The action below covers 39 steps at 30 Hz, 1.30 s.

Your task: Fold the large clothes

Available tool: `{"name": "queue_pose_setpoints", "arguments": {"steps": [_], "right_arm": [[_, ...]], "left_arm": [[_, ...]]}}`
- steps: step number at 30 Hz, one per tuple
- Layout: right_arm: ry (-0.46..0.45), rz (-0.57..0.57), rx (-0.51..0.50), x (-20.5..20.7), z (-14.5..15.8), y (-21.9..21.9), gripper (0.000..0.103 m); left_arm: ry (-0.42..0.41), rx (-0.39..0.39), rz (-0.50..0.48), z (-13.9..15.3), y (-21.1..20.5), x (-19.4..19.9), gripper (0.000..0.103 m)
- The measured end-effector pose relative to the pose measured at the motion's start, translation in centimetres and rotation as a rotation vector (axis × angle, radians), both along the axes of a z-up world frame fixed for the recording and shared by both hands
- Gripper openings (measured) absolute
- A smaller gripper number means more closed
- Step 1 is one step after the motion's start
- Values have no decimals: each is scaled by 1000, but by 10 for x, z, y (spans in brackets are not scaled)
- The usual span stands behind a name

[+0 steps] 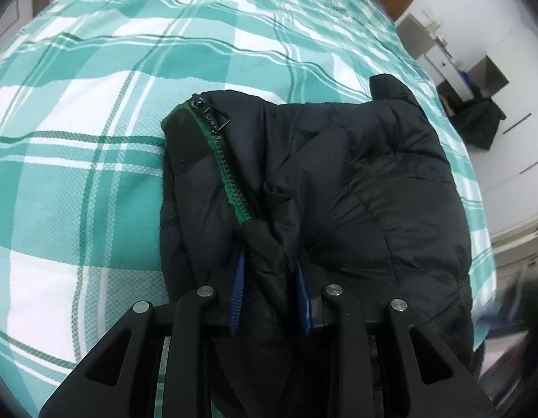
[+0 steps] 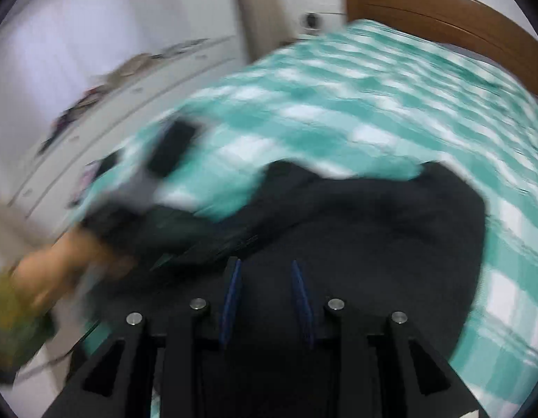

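Black puffy jacket [image 1: 338, 181] lies bunched on the teal-checked bed [image 1: 94, 139], a fold clamped between the left gripper [image 1: 270, 271] fingers; right gripper [image 2: 265, 278] fingers hover apart above it, nothing visibly pinched.

A black puffy quilted jacket [image 1: 356, 181] lies in a bunched, partly folded heap on a bed covered with a teal-and-white checked sheet [image 1: 94, 139]. Its fabric is smooth, slightly shiny and deeply creased. A closed zipper [image 1: 227, 160] with bright green tape runs diagonally across the near-left part of the heap, its dark metal pull at the far end, next to a flat black flap. A small rounded lobe of fabric sticks up at the far right edge. From the right wrist view, which is blurred by motion, the jacket [image 2: 373, 226] appears as a broad dark mass spread over the near part of the bed, with one part trailing off to the left.
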State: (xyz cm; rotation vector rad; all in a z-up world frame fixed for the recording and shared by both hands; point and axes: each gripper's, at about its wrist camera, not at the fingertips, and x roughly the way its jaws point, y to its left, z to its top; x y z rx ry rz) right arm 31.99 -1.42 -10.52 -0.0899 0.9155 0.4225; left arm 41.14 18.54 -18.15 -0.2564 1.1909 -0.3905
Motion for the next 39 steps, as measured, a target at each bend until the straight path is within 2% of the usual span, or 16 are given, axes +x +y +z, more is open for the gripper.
{"name": "queue_pose_setpoints", "arguments": {"steps": [5, 11, 13, 15, 16, 17, 20, 22, 24, 27, 29, 31, 33, 35, 37, 39], "right_arm": [[3, -94, -64, -9, -59, 11, 28], [-46, -156, -139, -3, -87, 18, 28], [-74, -146, -161, -7, -81, 22, 28], [-106, -128, -145, -17, -69, 19, 30], [-120, -123, -143, -22, -65, 19, 30], [-137, -115, -143, -28, -58, 17, 30], [-162, -106, -155, -39, -45, 14, 36], [-180, -106, -174, -43, -42, 15, 39], [-197, -95, -209, -47, -44, 18, 39], [-220, -93, -246, -53, -45, 23, 39], [-226, -91, -260, -56, -43, 26, 39], [-227, -86, -265, -57, -40, 25, 39], [-224, -79, -266, -60, -35, 23, 39], [-211, -74, -257, -63, -28, 21, 39], [-194, -70, -207, -72, -19, 19, 44], [-193, -72, -131, -88, 2, 4, 60]], "left_arm": [[17, -41, 39, -5, 9, -3, 28], [16, -33, 108, -8, 8, -3, 30], [-7, -8, 130, 3, 8, -12, 34], [-37, 15, 151, 19, 12, -27, 51], [-56, 29, 166, 28, 15, -35, 70], [-78, 30, 171, 37, 20, -45, 81], [-116, 28, 182, 53, 34, -68, 84], [-109, -39, 160, 58, 42, -74, 91], [-76, -112, 141, 54, 47, -72, 91], [-16, -154, 109, 46, 40, -61, 91], [-11, -148, 98, 44, 27, -57, 91], [-26, -101, 87, 43, 14, -52, 91], [-39, 29, 99, 36, 3, -43, 92], [-22, 107, 111, 21, 2, -37, 103], [19, 49, 124, 7, 9, -32, 103], [55, -24, 132, -3, 15, -28, 103]]}}
